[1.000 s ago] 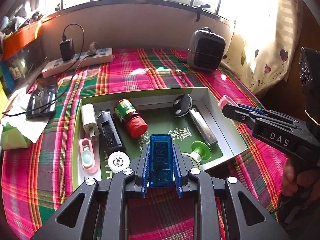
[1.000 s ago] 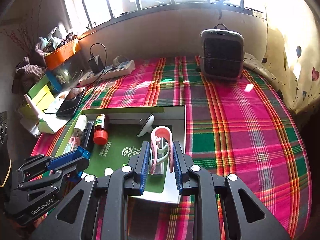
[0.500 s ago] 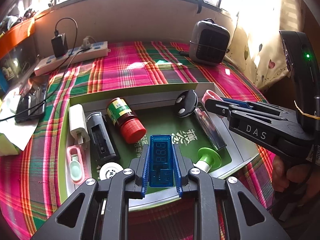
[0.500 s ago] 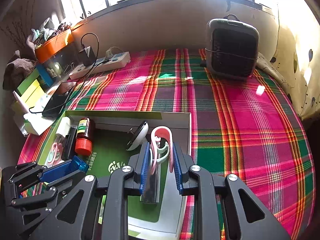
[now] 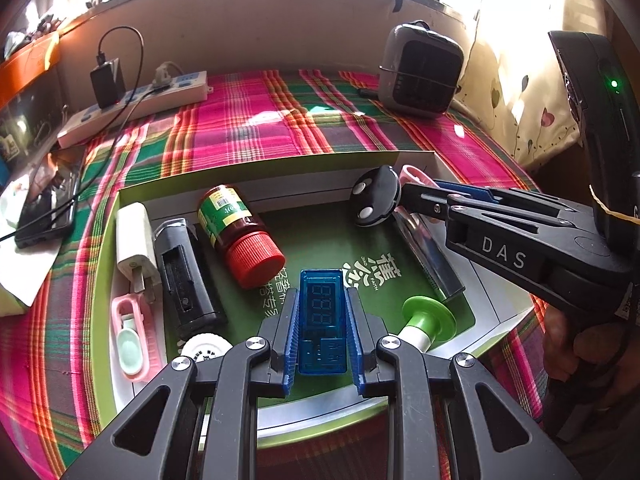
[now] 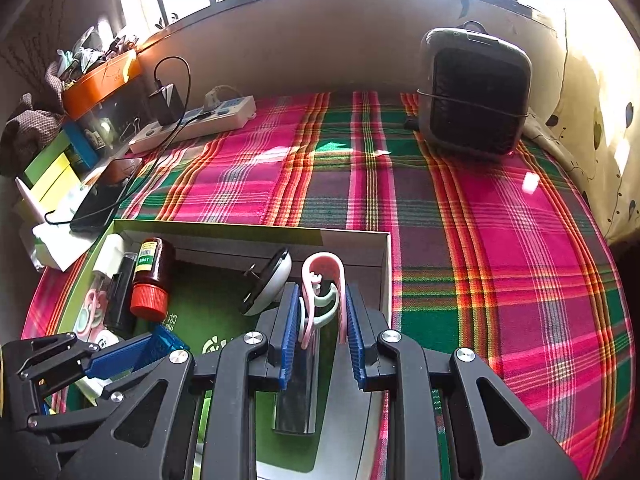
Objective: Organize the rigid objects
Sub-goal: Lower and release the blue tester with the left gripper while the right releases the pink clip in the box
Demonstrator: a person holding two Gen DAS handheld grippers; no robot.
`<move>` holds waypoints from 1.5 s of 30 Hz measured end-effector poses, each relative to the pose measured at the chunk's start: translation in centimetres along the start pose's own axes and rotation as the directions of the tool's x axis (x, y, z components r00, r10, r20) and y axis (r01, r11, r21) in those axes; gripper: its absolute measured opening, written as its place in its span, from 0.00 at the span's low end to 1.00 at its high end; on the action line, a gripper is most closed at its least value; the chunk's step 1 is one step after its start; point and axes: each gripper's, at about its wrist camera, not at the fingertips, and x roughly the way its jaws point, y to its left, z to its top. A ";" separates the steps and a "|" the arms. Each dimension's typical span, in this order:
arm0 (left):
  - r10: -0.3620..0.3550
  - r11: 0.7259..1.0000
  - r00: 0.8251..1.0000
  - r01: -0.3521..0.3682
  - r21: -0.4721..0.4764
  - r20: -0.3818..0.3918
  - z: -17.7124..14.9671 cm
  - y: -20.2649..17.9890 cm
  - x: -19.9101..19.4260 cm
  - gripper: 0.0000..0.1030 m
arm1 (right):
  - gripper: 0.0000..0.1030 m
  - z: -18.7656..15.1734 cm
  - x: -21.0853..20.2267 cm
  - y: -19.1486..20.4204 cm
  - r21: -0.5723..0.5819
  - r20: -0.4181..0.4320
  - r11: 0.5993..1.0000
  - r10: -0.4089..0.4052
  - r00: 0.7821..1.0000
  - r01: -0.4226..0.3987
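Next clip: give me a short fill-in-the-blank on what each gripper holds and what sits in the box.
1. The left gripper is shut on a translucent ____ USB meter.
2. The right gripper clamps a ____ plastic clip.
3. The brown bottle lying in the green box has a ____ cap.

Missing: blue; pink; red

Blue translucent USB meter (image 5: 322,322), digit display up, clamped between left gripper (image 5: 322,332) pads above green tray (image 5: 256,190). Pink clip (image 6: 323,296), arch uppermost, pinched in right gripper (image 6: 322,334) over tray's right end. In tray: brown bottle (image 5: 236,232) lying flat, red cap forward; white charger (image 5: 134,246); black case (image 5: 186,276); silver bar (image 5: 432,258); green-ended peg (image 5: 428,318).
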 end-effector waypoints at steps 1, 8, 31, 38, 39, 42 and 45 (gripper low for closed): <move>-0.002 1.000 1.000 0.002 -0.001 -0.002 0.0 0.0 0.1 0.20 | 0.23 0.0 0.0 0.0 -0.002 0.002 1.000 -0.001 1.000 0.001; -0.007 1.000 1.000 0.007 -0.002 -0.005 0.1 0.0 0.3 0.20 | 0.23 0.0 0.1 0.1 -0.006 0.007 1.000 -0.008 1.000 0.008; -0.006 1.000 1.000 0.006 -0.006 -0.007 0.0 0.0 0.3 0.22 | 0.24 0.0 0.0 -0.1 0.006 0.015 1.000 -0.001 1.000 0.001; 0.004 1.000 1.000 -0.004 -0.013 -0.003 0.0 0.0 0.0 0.26 | 0.28 -0.1 -0.1 0.0 0.012 0.018 1.000 0.007 1.000 -0.007; 0.005 1.000 1.000 -0.005 -0.012 0.000 0.0 0.0 -0.1 0.27 | 0.29 -0.1 -0.2 0.0 0.013 0.020 1.000 0.009 1.000 -0.010; 0.009 1.000 1.000 -0.009 -0.013 0.006 -0.1 -0.1 -0.5 0.30 | 0.31 -0.2 -0.4 0.1 0.015 0.026 1.000 0.014 1.000 -0.014; 0.014 1.000 1.000 -0.013 -0.019 0.013 -0.2 -0.2 -1.0 0.31 | 0.34 -0.3 -0.8 0.2 0.015 0.033 1.000 0.016 0.999 -0.016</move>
